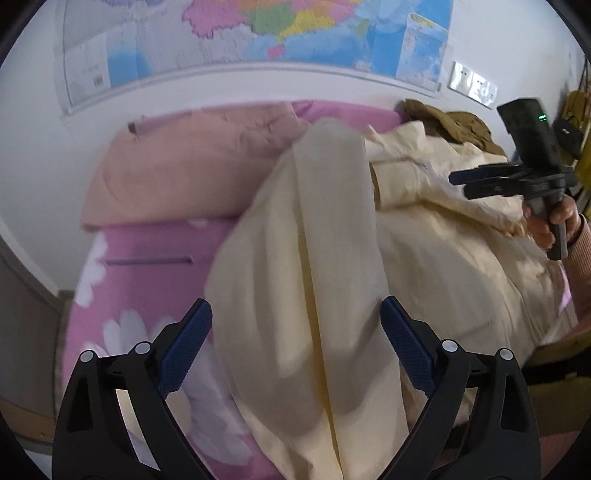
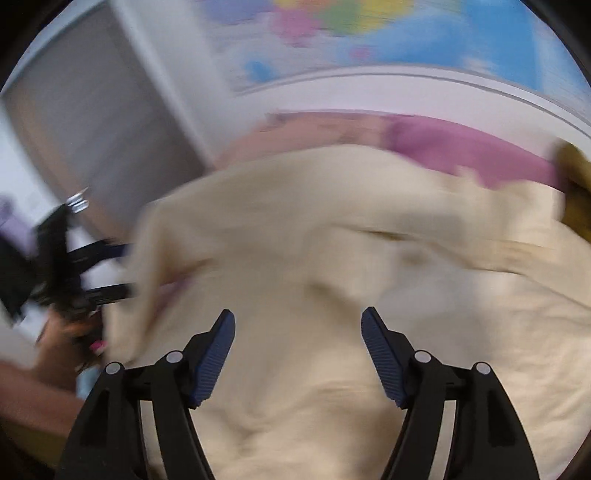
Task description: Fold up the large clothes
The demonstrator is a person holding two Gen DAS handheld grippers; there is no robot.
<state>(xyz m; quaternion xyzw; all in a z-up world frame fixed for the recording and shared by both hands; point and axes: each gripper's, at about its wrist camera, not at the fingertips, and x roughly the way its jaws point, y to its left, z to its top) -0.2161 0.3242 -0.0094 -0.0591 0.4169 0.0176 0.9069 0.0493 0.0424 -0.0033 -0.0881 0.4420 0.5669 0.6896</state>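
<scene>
Cream garment (image 1: 314, 258) lies lengthwise straight ahead beneath the left claw (image 1: 295, 347) (nearer); both claws, right (image 2: 297, 354) included, gape empty.

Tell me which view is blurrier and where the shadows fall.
Right wrist view: heavily motion-smeared, the cream garment and wall map streaked; only the right hand-held gripper is crisp. Left wrist view: sharper, soft shadows on the garment's folded sleeve between the left hand-held gripper's open jaws; fisheye bends the map's edge.
</scene>
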